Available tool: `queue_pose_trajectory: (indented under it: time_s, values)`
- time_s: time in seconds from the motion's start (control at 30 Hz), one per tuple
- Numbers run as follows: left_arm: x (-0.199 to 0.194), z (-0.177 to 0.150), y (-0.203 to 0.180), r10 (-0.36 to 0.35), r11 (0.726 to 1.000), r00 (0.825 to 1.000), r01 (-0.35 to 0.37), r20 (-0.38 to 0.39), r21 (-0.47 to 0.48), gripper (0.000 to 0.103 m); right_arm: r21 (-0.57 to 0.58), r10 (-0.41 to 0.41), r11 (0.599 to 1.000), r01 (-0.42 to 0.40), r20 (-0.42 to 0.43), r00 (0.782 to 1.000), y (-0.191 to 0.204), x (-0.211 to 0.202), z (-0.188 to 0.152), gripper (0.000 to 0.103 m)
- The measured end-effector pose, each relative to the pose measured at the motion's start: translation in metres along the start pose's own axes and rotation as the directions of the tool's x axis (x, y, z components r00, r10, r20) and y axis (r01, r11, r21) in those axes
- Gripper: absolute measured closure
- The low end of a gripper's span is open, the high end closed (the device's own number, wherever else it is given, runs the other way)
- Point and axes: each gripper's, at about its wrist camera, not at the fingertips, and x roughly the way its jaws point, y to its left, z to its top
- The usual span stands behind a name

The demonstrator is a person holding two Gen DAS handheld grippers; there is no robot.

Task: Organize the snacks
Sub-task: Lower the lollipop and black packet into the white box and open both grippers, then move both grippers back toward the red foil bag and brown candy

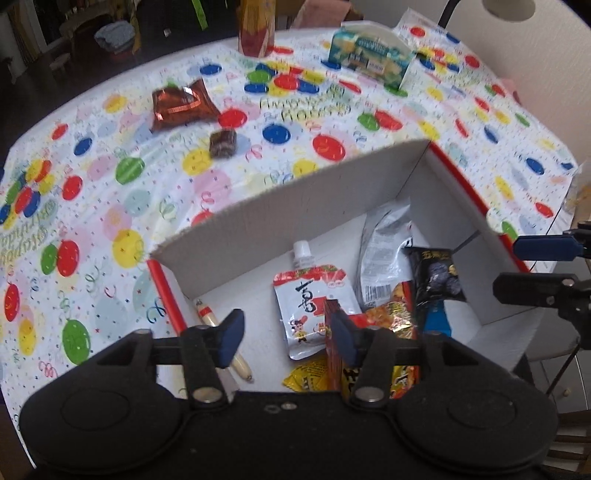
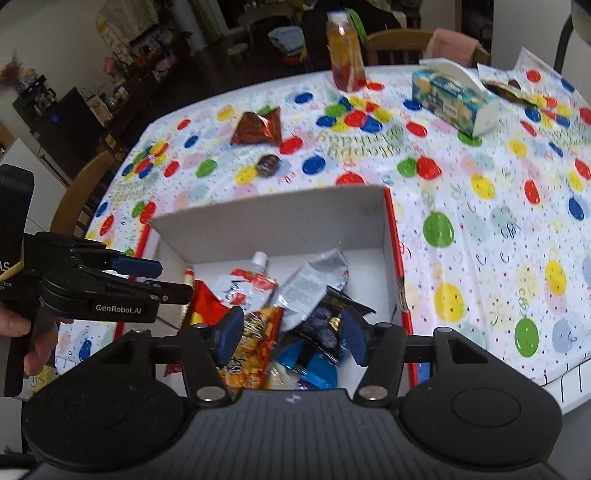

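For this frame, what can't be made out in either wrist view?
- Near end of the white cardboard box: hidden by each gripper's body in both views.
- Blue packet: mostly covered by the black snack bag, right view.
- Small dark wrapped sweet: blurred, label unreadable.
- Juice bottle: top cut off, left view.

Both grippers matte black plastic w/ blue pads on fingers. Left gripper [image 1: 286, 338]: two round discs on body, silver pivot screws at finger bases. Right gripper [image 2: 291, 338]: ribbed grey-black top, same discs + screws. "GenRobot.AI" in white on left gripper's side.
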Motion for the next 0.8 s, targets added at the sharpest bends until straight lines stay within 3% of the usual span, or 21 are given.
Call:
queue_pose_trajectory:
  time_s: [0.13, 0.23, 0.43, 0.53, 0.8]
  values:
    - [-0.021, 0.000, -0.001, -0.014, 1.000, 0.998, 0.013, 0.054, 0.006, 0.038, -0.025, -0.003, 1.000, 0.004, 0.021, 1.000, 0.011, -0.009, 0.005, 0.046]
    - [-0.037, 0.002, -0.002, -0.014, 1.000, 0.995, 0.013, 0.103, 0.008, 0.027, -0.042, 0.004, 0.999, -0.002, 0.037, 0.999, 0.017, -0.015, 0.009, 0.035]
    - [-0.063, 0.014, 0.003, 0.002, 1.000, 0.982, 0.001, 0.189, -0.017, 0.020, -0.074, 0.019, 0.997, -0.014, 0.066, 0.998, 0.030, -0.022, 0.031, 0.033]
    - [-0.071, 0.024, 0.010, 0.015, 0.999, 0.975, -0.006, 0.221, -0.038, 0.017, -0.084, 0.020, 0.996, -0.013, 0.088, 0.996, 0.033, -0.022, 0.050, 0.024]
    - [-0.064, 0.071, 0.029, 0.075, 0.995, 0.962, -0.054, 0.261, -0.084, 0.009, -0.118, 0.020, 0.993, -0.008, 0.104, 0.994, 0.024, -0.001, 0.117, 0.023]
